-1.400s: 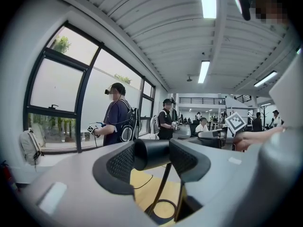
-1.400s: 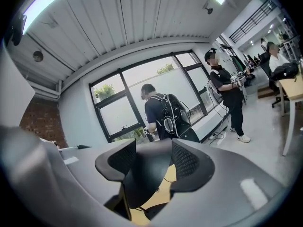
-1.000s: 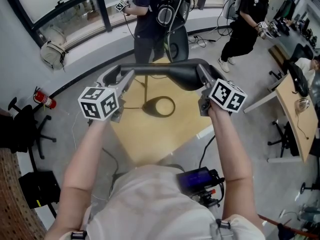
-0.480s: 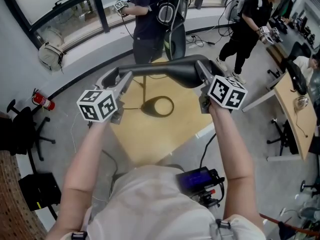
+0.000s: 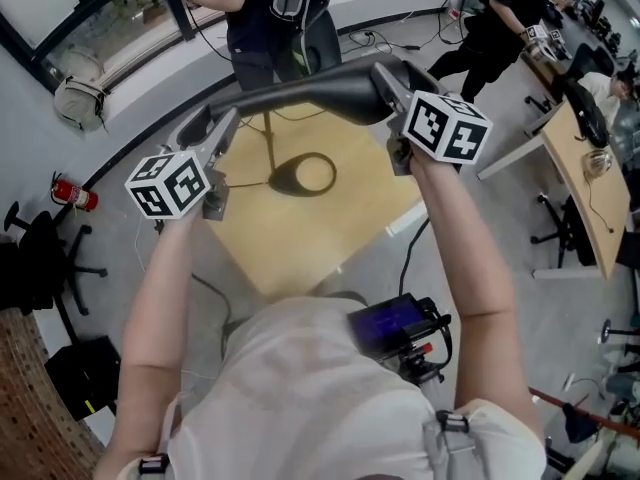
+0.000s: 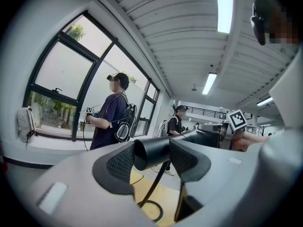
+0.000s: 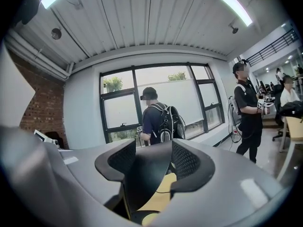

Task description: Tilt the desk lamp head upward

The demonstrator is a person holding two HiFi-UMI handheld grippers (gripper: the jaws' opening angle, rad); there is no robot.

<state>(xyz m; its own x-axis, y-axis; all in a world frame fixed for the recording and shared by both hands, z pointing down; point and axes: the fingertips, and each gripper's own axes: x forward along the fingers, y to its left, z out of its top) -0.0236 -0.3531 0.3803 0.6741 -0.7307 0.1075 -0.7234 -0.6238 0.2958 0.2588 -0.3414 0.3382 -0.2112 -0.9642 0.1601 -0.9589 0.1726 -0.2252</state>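
My left claw (image 5: 222, 120) clenches the thin end of the lamp head (image 5: 320, 93); my right claw (image 5: 392, 80) grasps its wide end. The head hangs above the counter (image 5: 300, 238), over the ring base (image 5: 300, 173).

An open-plan office or lab. Wooden desks (image 5: 588, 208) and wheeled chairs (image 5: 32, 250) stand on grey floor (image 5: 570, 358), with tall windows (image 6: 61, 79) and ceiling strip lights (image 6: 224, 6).

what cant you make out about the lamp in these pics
- Underside of the matte black desk lamp head: head view looks down onto its top.
- Joint between it and the thin black stem: head view, covered by the head.
- Black ring base: left gripper view, partly behind the left gripper.
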